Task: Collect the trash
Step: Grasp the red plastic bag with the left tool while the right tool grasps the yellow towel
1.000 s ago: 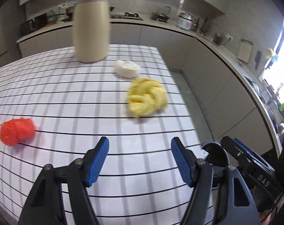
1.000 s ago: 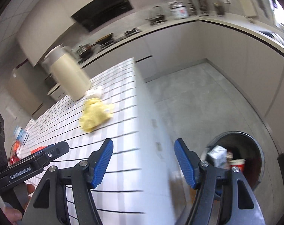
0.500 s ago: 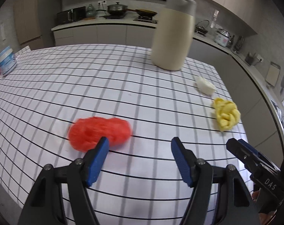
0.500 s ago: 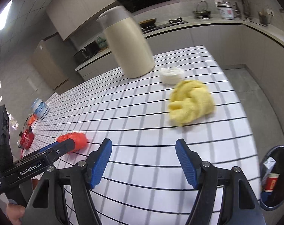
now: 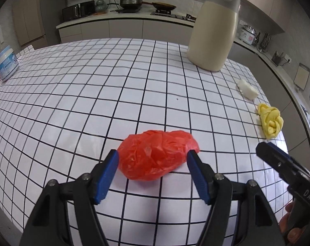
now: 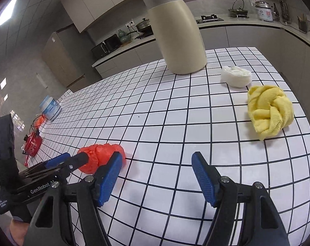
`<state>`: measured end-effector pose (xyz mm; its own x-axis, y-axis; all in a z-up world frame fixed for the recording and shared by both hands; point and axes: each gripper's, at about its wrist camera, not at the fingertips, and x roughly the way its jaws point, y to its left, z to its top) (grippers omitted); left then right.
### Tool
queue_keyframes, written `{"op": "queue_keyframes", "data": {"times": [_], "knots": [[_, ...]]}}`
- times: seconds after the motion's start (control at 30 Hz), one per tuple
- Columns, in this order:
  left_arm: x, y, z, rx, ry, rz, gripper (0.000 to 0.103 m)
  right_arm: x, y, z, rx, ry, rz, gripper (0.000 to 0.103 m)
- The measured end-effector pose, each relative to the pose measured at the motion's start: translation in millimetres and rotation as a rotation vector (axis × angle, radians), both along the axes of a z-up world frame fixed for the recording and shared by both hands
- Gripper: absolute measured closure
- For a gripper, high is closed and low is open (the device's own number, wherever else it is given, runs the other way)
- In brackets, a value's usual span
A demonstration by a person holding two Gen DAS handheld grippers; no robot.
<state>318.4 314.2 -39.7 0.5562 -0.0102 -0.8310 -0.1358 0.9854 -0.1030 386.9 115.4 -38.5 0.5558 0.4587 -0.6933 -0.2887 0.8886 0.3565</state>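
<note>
A crumpled red plastic bag point(image 5: 157, 153) lies on the white grid-pattern table point(image 5: 93, 102). My left gripper point(image 5: 153, 162) is open, one blue finger on each side of the bag, not closed on it. The bag also shows in the right wrist view point(image 6: 99, 157), partly behind the left gripper. My right gripper point(image 6: 157, 166) is open and empty above the table, to the right of the bag. A yellow crumpled cloth point(image 6: 269, 110) and a white wad point(image 6: 235, 75) lie at the table's right side, also in the left wrist view: cloth point(image 5: 270, 122), wad point(image 5: 248, 89).
A tall beige jug point(image 5: 214, 30) stands at the far side, also in the right wrist view point(image 6: 175, 30). A white-and-blue tub point(image 5: 6, 63) stands at the far left edge. A small red kettle point(image 6: 33, 143) sits at the left edge.
My left gripper swung left from the yellow cloth and came up to the red bag, now between its fingers. My right gripper swung from the floor bin back over the table.
</note>
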Motion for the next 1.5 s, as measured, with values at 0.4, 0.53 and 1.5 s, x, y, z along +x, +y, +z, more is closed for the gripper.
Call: {"op": "queue_keyframes", "data": {"times": [0.4,0.53,1.5], "knots": [[25,-19,-25,-0.075,0.005,-0.090,0.064,2,-18,-1,-0.029,-0.004,-0.095,0.031],[39,-37,-25,-0.090,-0.013,-0.114,0.079,6,-42,2,-0.041,-0.010,-0.157,0.031],[85,-145,-14,-0.163,-0.031,-0.213,0.083,76,-147,-31,-0.026,0.040,-0.269,0.078]]}}
